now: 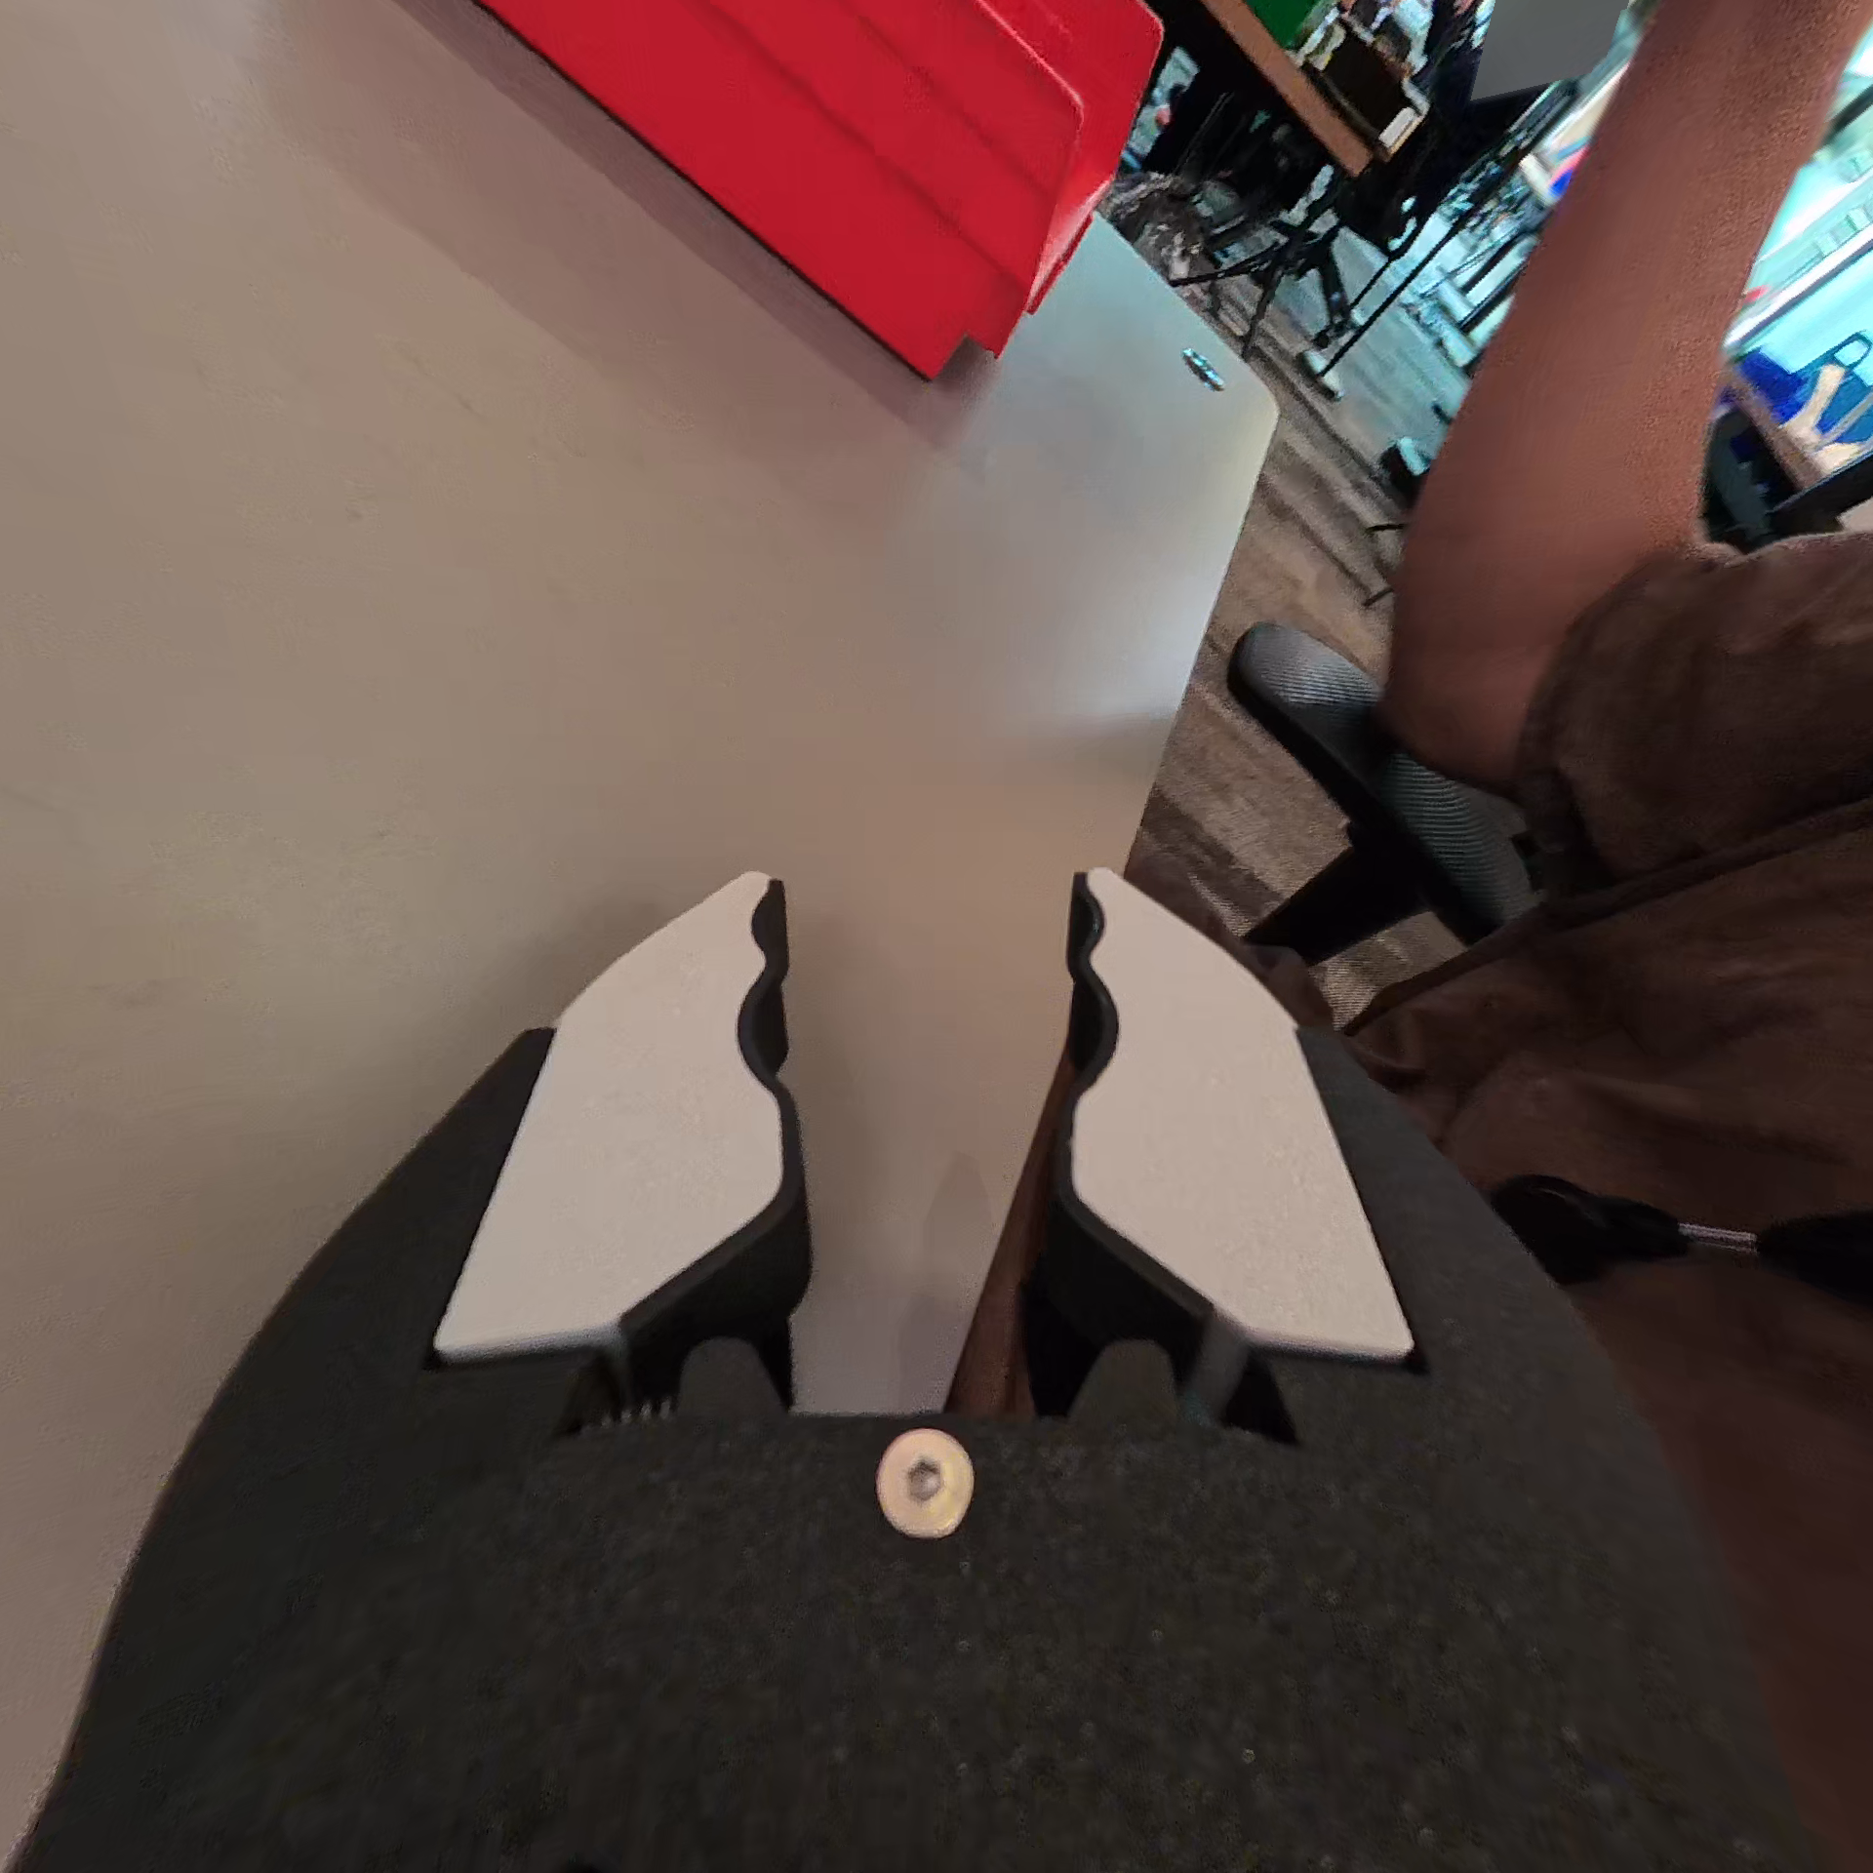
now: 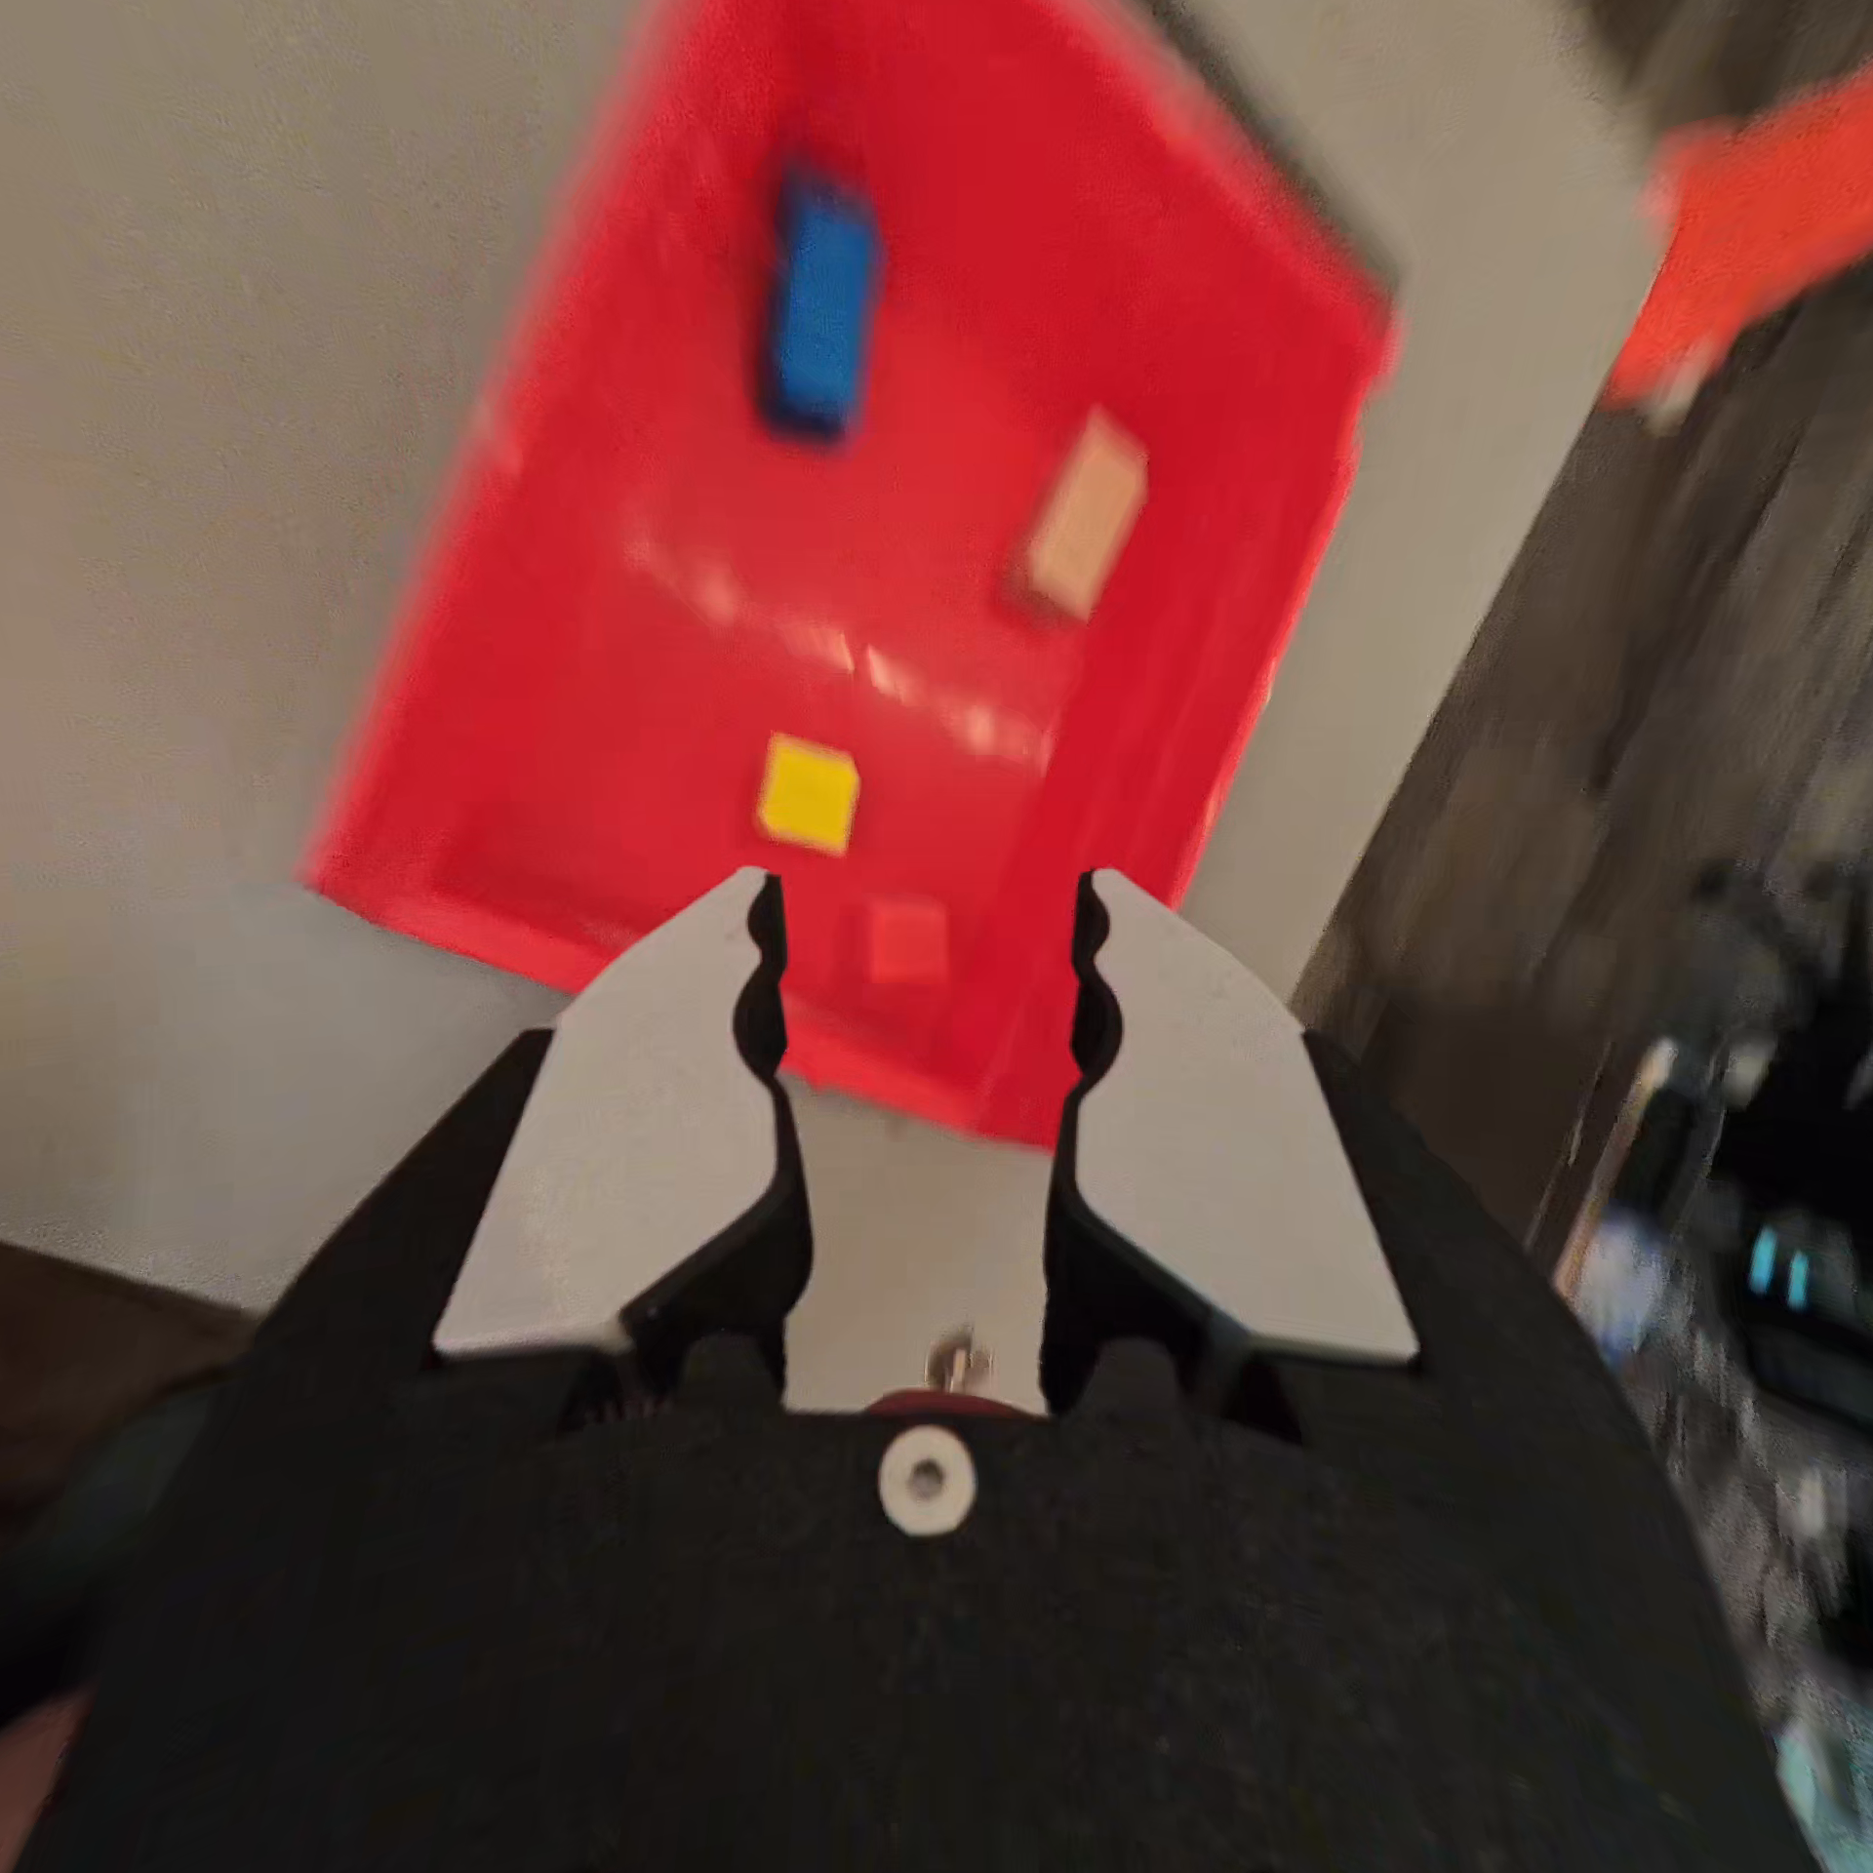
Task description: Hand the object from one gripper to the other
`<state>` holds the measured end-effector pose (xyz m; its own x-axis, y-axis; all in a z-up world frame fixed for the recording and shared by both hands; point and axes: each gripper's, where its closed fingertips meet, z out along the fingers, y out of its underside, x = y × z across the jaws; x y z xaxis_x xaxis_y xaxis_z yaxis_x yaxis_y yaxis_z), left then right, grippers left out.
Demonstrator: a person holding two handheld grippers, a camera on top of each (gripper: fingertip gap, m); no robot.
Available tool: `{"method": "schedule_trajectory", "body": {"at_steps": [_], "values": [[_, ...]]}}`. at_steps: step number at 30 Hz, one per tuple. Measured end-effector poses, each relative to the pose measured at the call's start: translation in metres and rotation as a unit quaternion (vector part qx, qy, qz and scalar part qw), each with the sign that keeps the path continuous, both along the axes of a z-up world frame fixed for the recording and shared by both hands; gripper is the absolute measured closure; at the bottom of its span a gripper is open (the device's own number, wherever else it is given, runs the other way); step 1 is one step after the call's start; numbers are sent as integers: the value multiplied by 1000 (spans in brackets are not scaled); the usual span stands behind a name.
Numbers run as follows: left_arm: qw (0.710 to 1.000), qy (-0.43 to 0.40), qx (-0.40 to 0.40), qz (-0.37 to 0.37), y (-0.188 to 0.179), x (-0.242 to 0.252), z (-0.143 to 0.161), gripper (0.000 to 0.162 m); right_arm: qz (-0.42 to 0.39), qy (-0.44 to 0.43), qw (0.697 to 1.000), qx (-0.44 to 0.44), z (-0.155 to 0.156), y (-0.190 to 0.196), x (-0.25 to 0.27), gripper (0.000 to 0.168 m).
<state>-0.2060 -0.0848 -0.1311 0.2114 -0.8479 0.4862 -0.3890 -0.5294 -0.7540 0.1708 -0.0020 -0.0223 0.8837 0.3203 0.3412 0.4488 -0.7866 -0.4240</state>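
Observation:
In the right wrist view a red tray (image 2: 568, 628) lies on the white table and holds a blue block (image 2: 821, 304), a tan block (image 2: 1084, 517), a yellow block (image 2: 808, 793) and a small red block (image 2: 907, 943). My right gripper (image 2: 927, 892) is open and empty above the tray's near end, with the red block showing between its fingers. The view is blurred by motion. My left gripper (image 1: 927, 892) is open and empty over bare table (image 1: 507, 608), near its right edge. The red tray's outer side (image 1: 862, 172) shows at the top of the left wrist view.
A person's arm (image 1: 1581, 405) and brown clothing (image 1: 1672, 912) fill the right of the left wrist view, beside a black chair armrest (image 1: 1368, 750). The table edge drops to carpet on the right. An orange object (image 2: 1743, 253) shows blurred at upper right in the right wrist view.

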Motion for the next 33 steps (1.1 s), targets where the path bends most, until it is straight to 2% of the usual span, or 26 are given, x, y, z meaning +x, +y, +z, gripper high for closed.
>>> {"method": "schedule_trajectory", "body": {"at_steps": [2, 4, 7, 8, 9, 12, 14, 17, 20, 24, 27, 28, 29, 30, 33], "values": [[999, 13, 33, 8, 4, -4, 5, 109, 109, 43, 987, 113, 28, 12, -59, 113], [997, 22, 72, 18, 11, -13, 15, 110, 206, 165, 945, 192, 31, 7, -135, 114], [991, 65, 114, 28, 26, -43, 29, 110, 332, 401, 838, 162, -1, -52, -244, 116], [987, 86, 132, 36, 35, -59, 35, 110, 338, 441, 819, 144, -14, -67, -264, 116], [981, 110, 153, 51, 48, -77, 41, 111, 336, 460, 812, 127, -29, -77, -277, 116], [953, 211, 185, 115, 98, -141, 50, 111, 335, 472, 808, 115, -52, -92, -302, 114], [928, 279, 164, 186, 140, -185, 51, 111, 344, 448, 817, 113, -65, -95, -308, 114], [878, 355, 62, 316, 194, -243, 37, 109, 339, 428, 832, 99, -82, -94, -312, 114], [853, 372, -32, 366, 226, -262, 9, 105, 345, 427, 833, 70, -93, -99, -317, 114], [812, 420, -80, 397, 247, -280, -27, 102, 342, 428, 835, 39, -104, -105, -319, 116], [797, 440, -99, 402, 248, -287, -43, 104, 339, 437, 833, 19, -108, -110, -318, 117], [790, 448, -99, 406, 247, -290, -47, 107, 338, 438, 833, 20, -108, -110, -317, 117], [786, 455, -102, 406, 245, -292, -50, 119, 337, 439, 833, 21, -108, -109, -315, 117], [787, 456, -109, 400, 241, -291, -54, 126, 335, 440, 833, 23, -108, -108, -314, 117], [800, 437, -121, 394, 237, -288, -53, 128, 330, 445, 832, 26, -106, -107, -310, 117]]}}
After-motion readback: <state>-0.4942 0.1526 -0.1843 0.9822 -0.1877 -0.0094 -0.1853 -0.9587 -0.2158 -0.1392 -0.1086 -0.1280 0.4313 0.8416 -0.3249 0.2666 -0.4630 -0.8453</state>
